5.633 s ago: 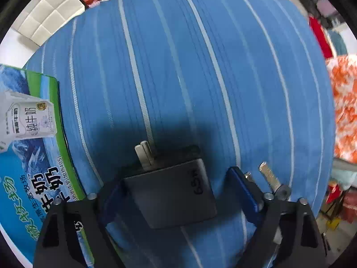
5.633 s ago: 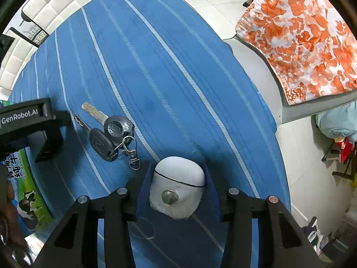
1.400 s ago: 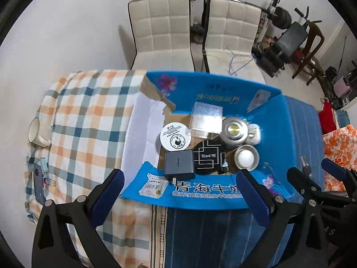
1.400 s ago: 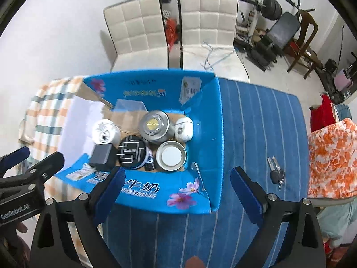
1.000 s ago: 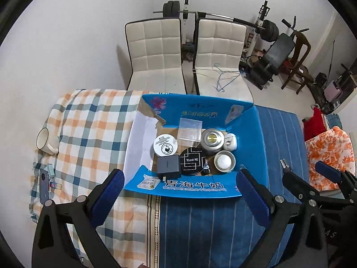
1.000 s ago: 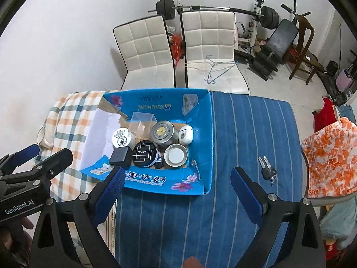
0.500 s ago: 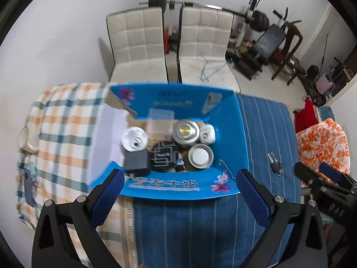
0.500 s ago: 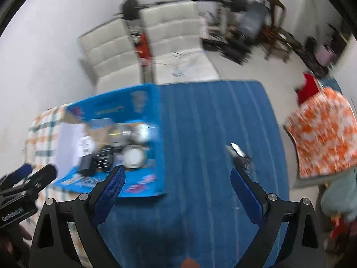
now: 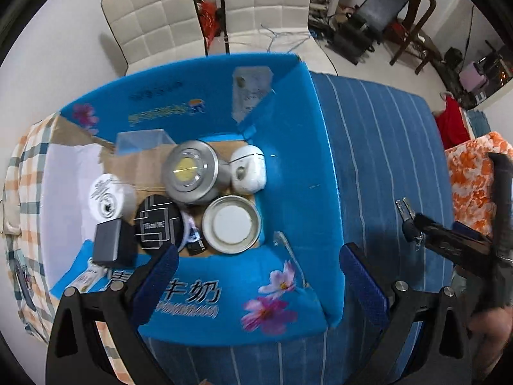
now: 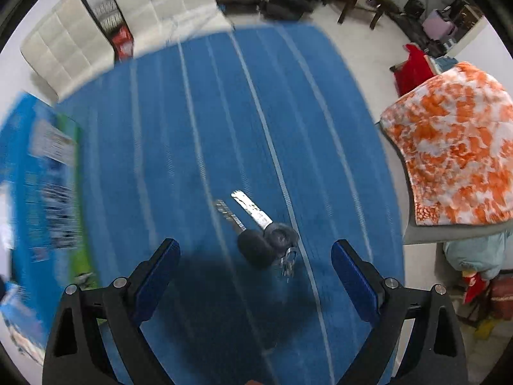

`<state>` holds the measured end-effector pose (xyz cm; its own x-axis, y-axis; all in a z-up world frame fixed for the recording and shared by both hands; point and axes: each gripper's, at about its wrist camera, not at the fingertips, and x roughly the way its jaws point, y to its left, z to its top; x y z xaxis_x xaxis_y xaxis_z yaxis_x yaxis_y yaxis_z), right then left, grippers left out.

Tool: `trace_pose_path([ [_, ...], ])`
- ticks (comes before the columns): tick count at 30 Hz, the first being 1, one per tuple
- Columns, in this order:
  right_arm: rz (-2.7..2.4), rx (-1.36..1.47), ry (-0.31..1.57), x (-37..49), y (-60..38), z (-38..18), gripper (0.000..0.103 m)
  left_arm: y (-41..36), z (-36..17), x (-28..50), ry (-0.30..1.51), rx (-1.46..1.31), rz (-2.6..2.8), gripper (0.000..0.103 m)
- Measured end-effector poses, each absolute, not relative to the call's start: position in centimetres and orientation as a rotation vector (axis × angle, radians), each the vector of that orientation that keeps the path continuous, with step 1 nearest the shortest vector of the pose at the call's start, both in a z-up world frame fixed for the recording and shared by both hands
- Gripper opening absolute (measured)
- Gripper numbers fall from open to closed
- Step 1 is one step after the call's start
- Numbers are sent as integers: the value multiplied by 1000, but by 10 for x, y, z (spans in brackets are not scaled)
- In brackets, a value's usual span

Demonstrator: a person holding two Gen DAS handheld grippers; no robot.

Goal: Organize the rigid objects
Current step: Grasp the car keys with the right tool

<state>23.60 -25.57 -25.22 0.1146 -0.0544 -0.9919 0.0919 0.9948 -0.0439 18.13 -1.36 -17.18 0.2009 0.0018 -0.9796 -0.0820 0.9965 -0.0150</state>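
A bunch of keys (image 10: pixel 263 234) with black heads lies on the blue striped cloth, and my right gripper (image 10: pixel 255 256) hovers open just above it, fingers on either side. In the left wrist view the same keys (image 9: pixel 406 216) lie right of the blue carton (image 9: pixel 320 192), partly hidden by the right tool. My left gripper (image 9: pixel 256 268) is open and empty over the carton's near wall. The carton holds a metal tin (image 9: pixel 190 171), a white earbud case (image 9: pixel 248 168), a lidded tin (image 9: pixel 231 224), a black round box (image 9: pixel 155 224), a dark charger (image 9: pixel 109 243) and a white round box (image 9: pixel 107 194).
Blue striped cloth (image 10: pixel 224 112) covers the right part of the table; a checked cloth (image 9: pixel 24 160) covers the left. An orange patterned fabric (image 10: pixel 455 154) lies off the right edge. Two white chairs (image 9: pixel 256 3) stand behind, with gym gear beyond.
Both grippers let go of the charger and earbud case, which now lie in the carton. The right gripper has swung right and down onto the keys; the left has drifted right above the carton.
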Motion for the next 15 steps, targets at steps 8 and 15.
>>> trace_pose_path([
  [8,-128,110,1468,233,-269,-293,43,-27,-180,194,1386,-30,44,103],
  [15,-130,190,1478,218,-265,-284,32,-32,-175,192,1379,1,30,103],
])
